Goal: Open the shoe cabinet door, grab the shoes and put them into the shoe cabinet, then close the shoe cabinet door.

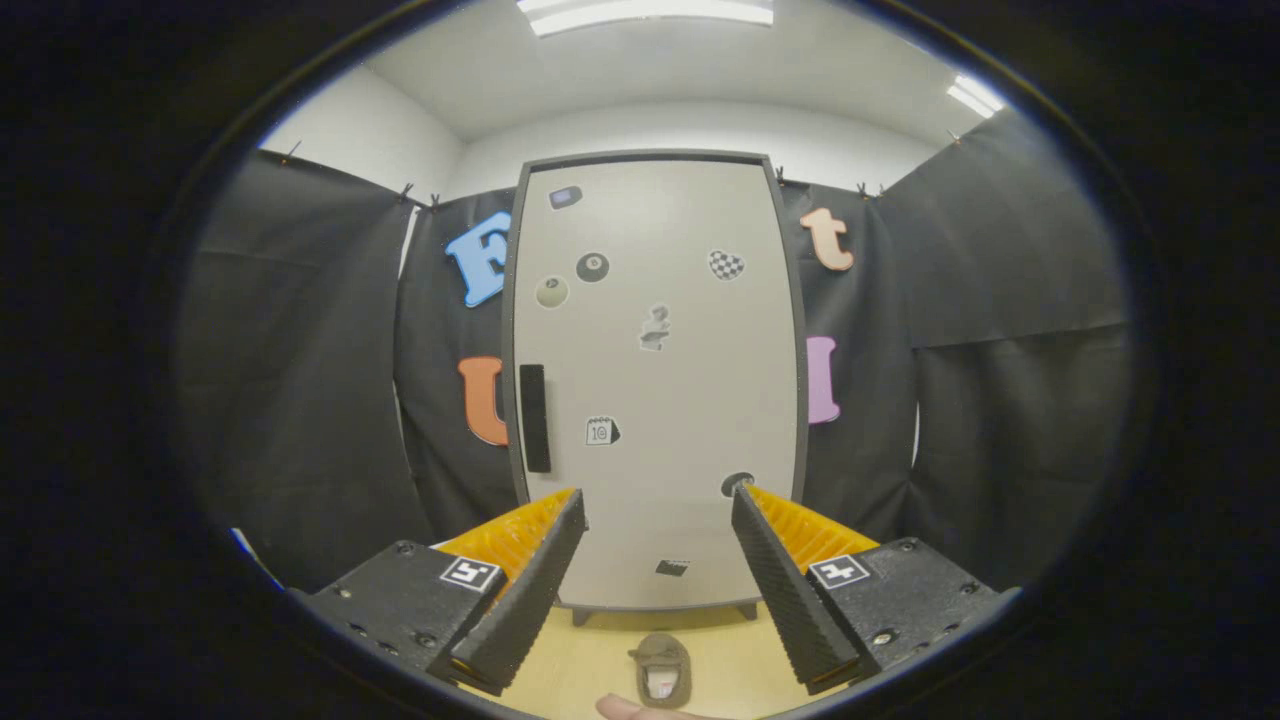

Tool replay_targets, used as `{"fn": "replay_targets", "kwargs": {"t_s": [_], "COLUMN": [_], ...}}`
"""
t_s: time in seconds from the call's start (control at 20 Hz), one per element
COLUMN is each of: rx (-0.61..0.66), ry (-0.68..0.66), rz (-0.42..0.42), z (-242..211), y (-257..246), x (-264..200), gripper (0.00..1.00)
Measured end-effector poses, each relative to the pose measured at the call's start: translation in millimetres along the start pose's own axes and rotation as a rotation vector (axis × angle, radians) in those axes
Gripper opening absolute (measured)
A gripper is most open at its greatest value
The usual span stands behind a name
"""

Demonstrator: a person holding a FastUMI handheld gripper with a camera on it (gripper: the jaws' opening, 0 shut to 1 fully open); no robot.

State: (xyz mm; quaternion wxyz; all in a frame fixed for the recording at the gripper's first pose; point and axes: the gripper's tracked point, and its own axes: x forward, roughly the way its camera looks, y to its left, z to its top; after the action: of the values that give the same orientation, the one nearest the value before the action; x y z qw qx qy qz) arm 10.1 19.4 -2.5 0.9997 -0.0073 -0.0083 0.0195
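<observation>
The gripper (655, 500) is spread wide with nothing between its fingers. Beyond them stands the shoe cabinet (655, 380), its door (690, 400) closed, a dark handle (534, 417) on its left. A shoe (661, 668), seemingly a slipper, lies near on the floor (590, 660).

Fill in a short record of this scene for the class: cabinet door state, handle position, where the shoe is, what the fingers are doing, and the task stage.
cabinet door: the shoe cabinet door is shut, with stickers on its face
handle: a dark vertical handle sits near the door's left edge
shoe: a small shoe lies on the wooden floor before the cabinet, between the fingers
gripper: the gripper is open, its fingers holding nothing
task stage: door not yet opened, shoe not yet picked up
</observation>
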Motion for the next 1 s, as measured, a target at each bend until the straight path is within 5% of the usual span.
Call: {"fn": "replay_targets", "kwargs": {"t_s": [0.5, 0.7, 1.0], "rx": [-0.004, -0.004, -0.016], "ry": [-0.012, -0.045, 0.009], "rz": [0.016, 0.119, 0.166], "z": [10.0, 22.9, 18.8], "y": [31.8, 79.1, 127.6], "x": [44.3, 73.1, 132.2], "gripper": [0.97, 0.97, 0.97]}}
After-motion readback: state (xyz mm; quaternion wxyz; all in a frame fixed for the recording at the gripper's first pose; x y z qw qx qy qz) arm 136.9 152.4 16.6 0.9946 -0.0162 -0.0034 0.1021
